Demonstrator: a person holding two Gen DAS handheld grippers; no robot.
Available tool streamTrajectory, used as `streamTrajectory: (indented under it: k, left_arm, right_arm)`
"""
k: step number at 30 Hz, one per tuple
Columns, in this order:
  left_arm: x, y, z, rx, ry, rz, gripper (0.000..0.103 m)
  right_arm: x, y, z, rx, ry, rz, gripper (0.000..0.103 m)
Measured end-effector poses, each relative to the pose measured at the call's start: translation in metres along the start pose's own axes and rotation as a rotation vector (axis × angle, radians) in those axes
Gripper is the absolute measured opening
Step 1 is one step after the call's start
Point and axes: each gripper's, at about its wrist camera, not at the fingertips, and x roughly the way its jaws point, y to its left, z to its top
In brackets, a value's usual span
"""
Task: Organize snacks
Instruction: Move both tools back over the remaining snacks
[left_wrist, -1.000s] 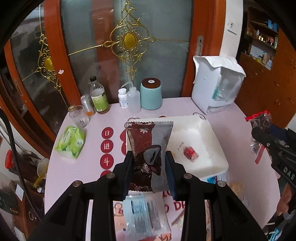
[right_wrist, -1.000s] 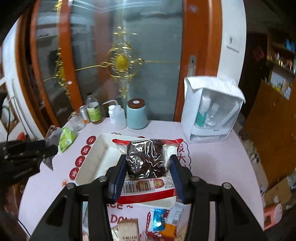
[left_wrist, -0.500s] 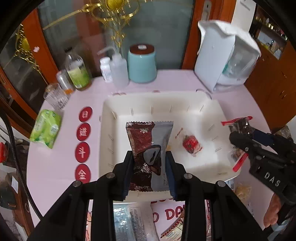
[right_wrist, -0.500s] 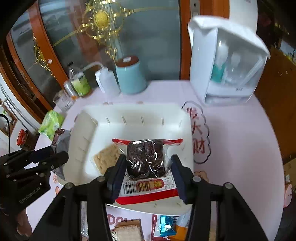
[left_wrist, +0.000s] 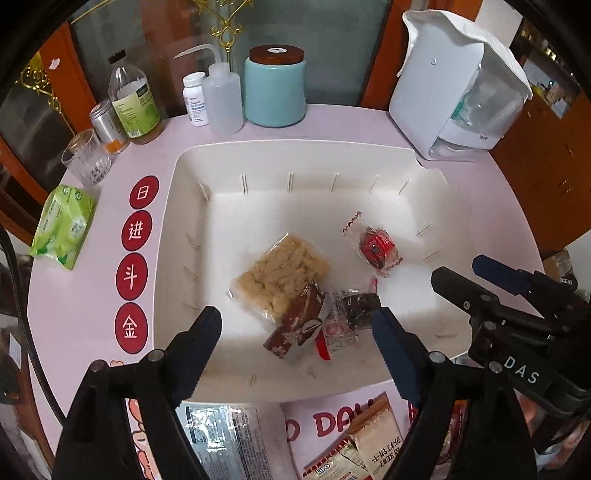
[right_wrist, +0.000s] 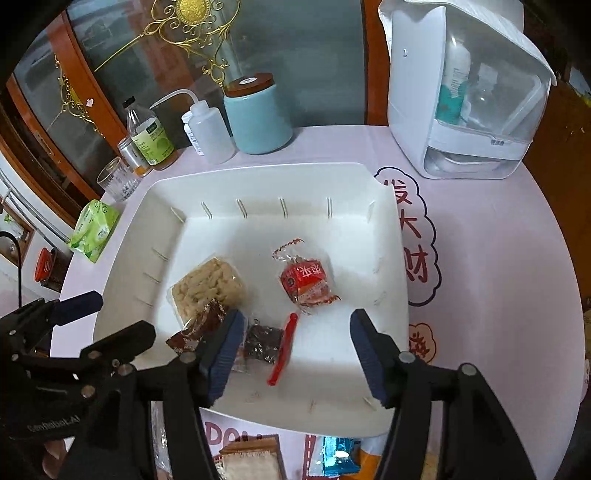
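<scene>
Both packets just dropped into white plastic tray: dark red foil packet from opening, empty left gripper, clear red-edged packet from opening, empty right gripper; more snacks waiting on bench

A round table with a pale pink cover stands before a wooden door with orange-brown frames, frosted glass panels and gilded scrollwork. The cover carries 4 red discs with white characters on 1 side and a cloud-shaped outline with red characters on the other. Wooden cabinets in the same warm brown fill the right side, with cluttered shelves above. The light is soft and even, with faint reflections in the glass.
</scene>
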Motion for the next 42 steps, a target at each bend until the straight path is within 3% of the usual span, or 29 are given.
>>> streamTrajectory:
  k: [15,24,34,42]
  left_arm:
    - [-0.064,-0.003,-0.027,0.062,-0.115,0.024,0.083]
    - [-0.123,-0.006,-0.063,0.102,-0.184,-0.046,0.083]
    - [-0.183,-0.002,-0.123,0.182,-0.259,-0.093,0.083]
    - [-0.208,-0.002,-0.168,0.236,-0.285,-0.138,0.083]
  right_arm:
    - [-0.043,0.011,-0.023,-0.009,-0.025,-0.026,0.061]
    - [-0.096,0.018,-0.052,0.002,-0.074,-0.065,0.061]
    - [-0.162,0.029,-0.109,0.046,-0.136,-0.133,0.061]
    - [-0.213,0.034,-0.166,0.061,-0.183,-0.167,0.061]
